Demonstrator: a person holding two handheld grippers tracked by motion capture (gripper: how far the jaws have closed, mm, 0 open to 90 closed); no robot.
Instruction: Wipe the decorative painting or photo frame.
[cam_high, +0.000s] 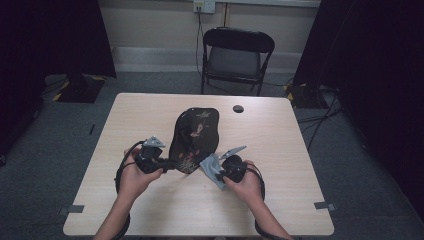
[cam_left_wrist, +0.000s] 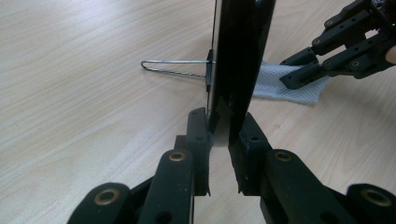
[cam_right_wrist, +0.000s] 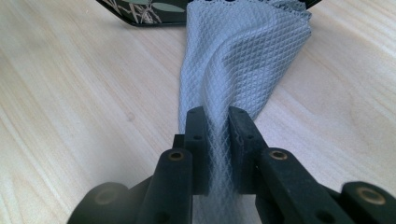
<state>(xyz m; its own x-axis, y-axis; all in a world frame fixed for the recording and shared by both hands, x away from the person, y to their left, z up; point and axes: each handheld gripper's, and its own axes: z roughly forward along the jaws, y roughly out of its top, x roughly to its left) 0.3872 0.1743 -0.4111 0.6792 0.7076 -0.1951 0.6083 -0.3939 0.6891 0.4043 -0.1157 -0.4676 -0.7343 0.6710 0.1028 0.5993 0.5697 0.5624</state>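
A black decorated board (cam_high: 195, 134) with a flower and bamboo pattern stands tilted on the wooden table (cam_high: 150, 110). My left gripper (cam_high: 166, 164) is shut on its near edge. In the left gripper view the board (cam_left_wrist: 240, 56) is edge-on between my pads, and a wire prop (cam_left_wrist: 170, 67) sticks out from its back. My right gripper (cam_high: 218, 172) is shut on a grey-white mesh cloth (cam_high: 210, 166) that lies by the board's lower right edge. The cloth (cam_right_wrist: 243, 60) runs from my right jaws up to the board's rim (cam_right_wrist: 144, 14). From the left gripper view the right gripper (cam_left_wrist: 292, 74) rests on the cloth (cam_left_wrist: 285, 88).
A small dark round disc (cam_high: 238, 108) lies near the table's far edge. A black folding chair (cam_high: 235, 57) stands behind the table. Black curtains hang at both sides, with cables on the grey floor at the right.
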